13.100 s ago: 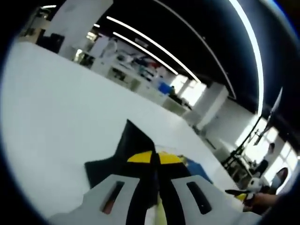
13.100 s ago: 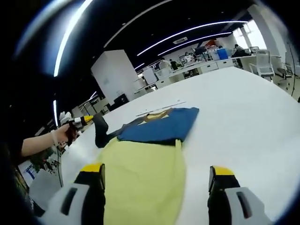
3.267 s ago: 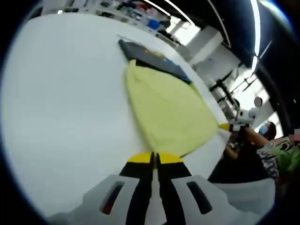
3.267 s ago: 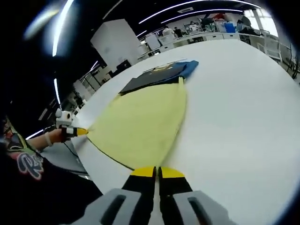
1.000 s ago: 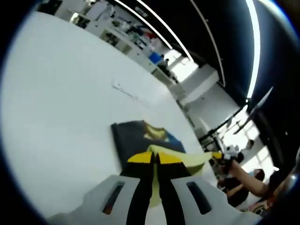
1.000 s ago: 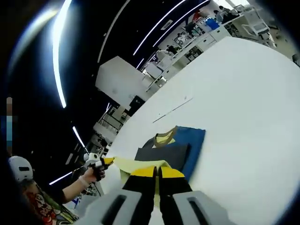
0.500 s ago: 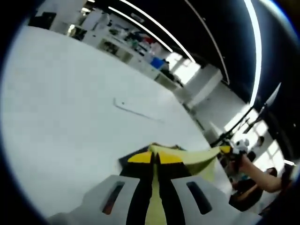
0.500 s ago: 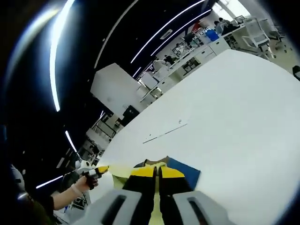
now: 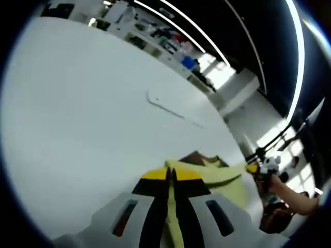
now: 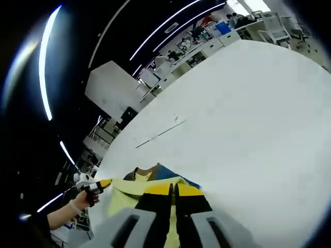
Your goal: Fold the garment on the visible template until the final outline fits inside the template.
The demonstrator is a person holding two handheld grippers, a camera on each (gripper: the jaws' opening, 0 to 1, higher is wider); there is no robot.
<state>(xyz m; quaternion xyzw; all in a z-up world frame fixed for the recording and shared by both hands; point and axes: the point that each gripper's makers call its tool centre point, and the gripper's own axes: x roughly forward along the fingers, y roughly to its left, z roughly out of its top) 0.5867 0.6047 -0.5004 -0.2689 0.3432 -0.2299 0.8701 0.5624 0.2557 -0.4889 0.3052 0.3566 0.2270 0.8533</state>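
The garment point(image 9: 220, 175) is soft matt cloth, pale yellow, with a dark panel at its upper edge in the lower middle of the left gripper view; it creases where it is pinched. In the right gripper view the same cloth point(image 10: 135, 192) shows a blue matt patch at lower centre. The tabletop point(image 9: 77, 103) is smooth, white and nearly matt, with faint sheen. Each claw point(image 9: 171, 174) point(image 10: 172, 190) looks like hard plastic, grey and black with yellow tips, slightly glossy.

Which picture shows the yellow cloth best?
The right gripper view: the yellow cloth stretches wide between the right gripper and the left gripper. The left gripper view shows a narrower strip by its jaws.
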